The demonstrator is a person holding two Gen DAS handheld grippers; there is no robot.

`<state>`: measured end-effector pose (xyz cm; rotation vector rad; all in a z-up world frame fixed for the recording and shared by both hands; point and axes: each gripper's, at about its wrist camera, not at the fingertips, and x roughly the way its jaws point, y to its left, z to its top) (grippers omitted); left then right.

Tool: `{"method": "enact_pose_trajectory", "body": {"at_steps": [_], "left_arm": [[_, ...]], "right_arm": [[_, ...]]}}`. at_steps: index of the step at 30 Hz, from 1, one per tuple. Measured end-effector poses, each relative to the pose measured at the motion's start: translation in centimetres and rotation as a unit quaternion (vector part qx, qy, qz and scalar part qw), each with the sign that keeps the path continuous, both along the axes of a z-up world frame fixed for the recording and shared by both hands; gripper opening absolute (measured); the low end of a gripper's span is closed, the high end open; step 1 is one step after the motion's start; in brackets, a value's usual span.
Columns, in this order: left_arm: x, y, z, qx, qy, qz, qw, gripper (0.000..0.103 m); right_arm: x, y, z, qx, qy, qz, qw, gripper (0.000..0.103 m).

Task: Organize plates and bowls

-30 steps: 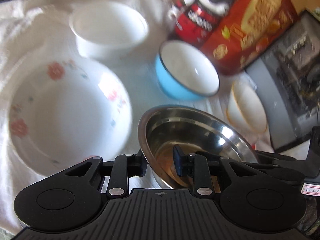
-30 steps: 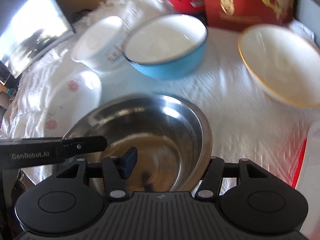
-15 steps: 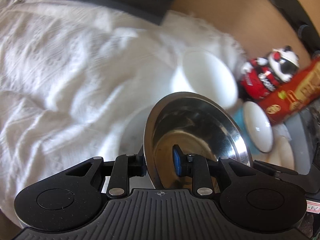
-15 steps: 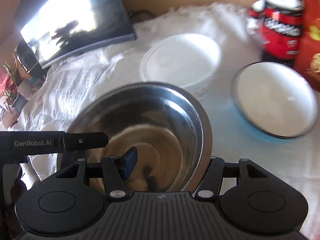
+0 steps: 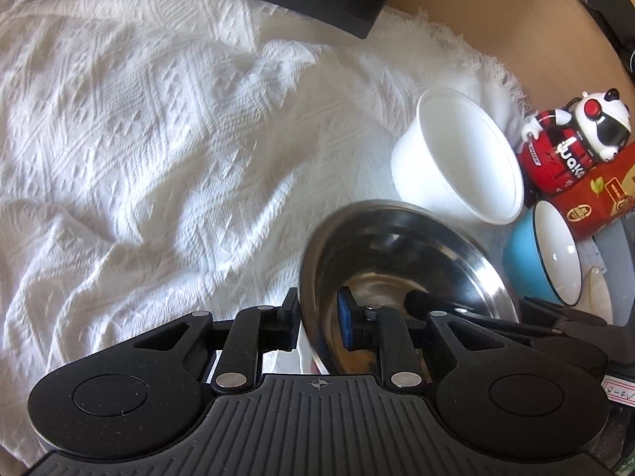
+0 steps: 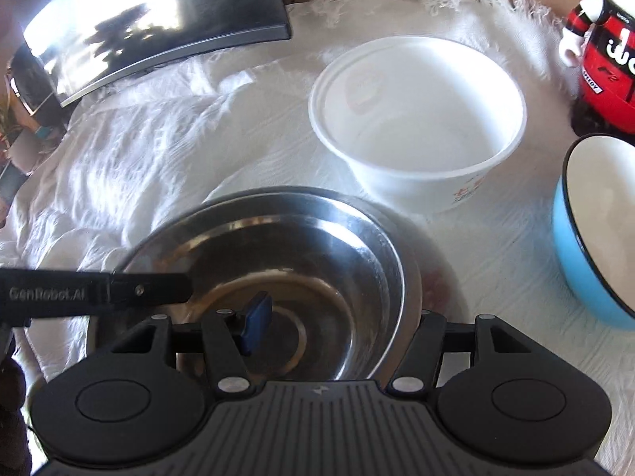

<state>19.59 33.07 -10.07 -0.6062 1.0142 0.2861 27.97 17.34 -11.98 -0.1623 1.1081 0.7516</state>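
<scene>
A shiny steel bowl (image 5: 401,261) is held between both grippers over the white cloth. My left gripper (image 5: 317,321) is shut on its left rim. My right gripper (image 6: 337,317) stands wide, one finger inside the steel bowl (image 6: 301,261) and the other outside its right rim; the grip is unclear. The left gripper's finger shows at the left of the right wrist view (image 6: 119,289). A white bowl (image 6: 416,119) sits behind, also in the left wrist view (image 5: 456,166). A blue bowl (image 6: 595,230) is at the right, and in the left wrist view (image 5: 543,254).
A curved dark monitor (image 6: 151,16) lies at the back left on the white cloth (image 5: 139,139). A red and white panda figure (image 5: 571,146) and a red box (image 5: 603,206) stand at the right. A cream dish edge (image 5: 599,293) shows beyond the blue bowl.
Both grippers have carried the steel bowl leftward and back, away from the floral plate, toward the white bowl. The bowl has come down closer to the cloth.
</scene>
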Motion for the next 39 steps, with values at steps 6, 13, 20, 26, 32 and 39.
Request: {"method": "enact_pose_trajectory", "body": {"at_steps": [6,13,20,26,32,39], "left_arm": [[0.5,0.4,0.5,-0.002,-0.003,0.006,1.0000,0.022],[-0.2,0.1,2.3,0.011,-0.022,0.020,0.9995,0.022],[-1.0,-1.1,4.4,0.023,-0.056,0.043,0.9972,0.022],[-0.5,-5.4,5.3,0.013,-0.088,0.017,0.9959,0.022],[2.4,-12.0,4.3,-0.034,-0.079,-0.068,0.9940,0.022],[5.8,-18.0,1.7,-0.091,-0.049,-0.119,0.9875,0.022]], "right_arm": [[0.8,-0.6,-0.2,-0.008,-0.009,-0.010,1.000,0.058],[0.7,-1.5,0.8,0.018,-0.016,-0.008,1.000,0.059],[0.2,-4.6,3.5,0.051,-0.072,-0.037,0.995,0.075],[-0.1,-9.5,5.6,0.068,-0.093,-0.064,0.991,0.075],[-0.5,-17.0,5.5,0.036,-0.087,-0.111,0.989,0.076],[0.7,-24.8,4.4,-0.003,-0.064,-0.175,0.982,0.076]]}}
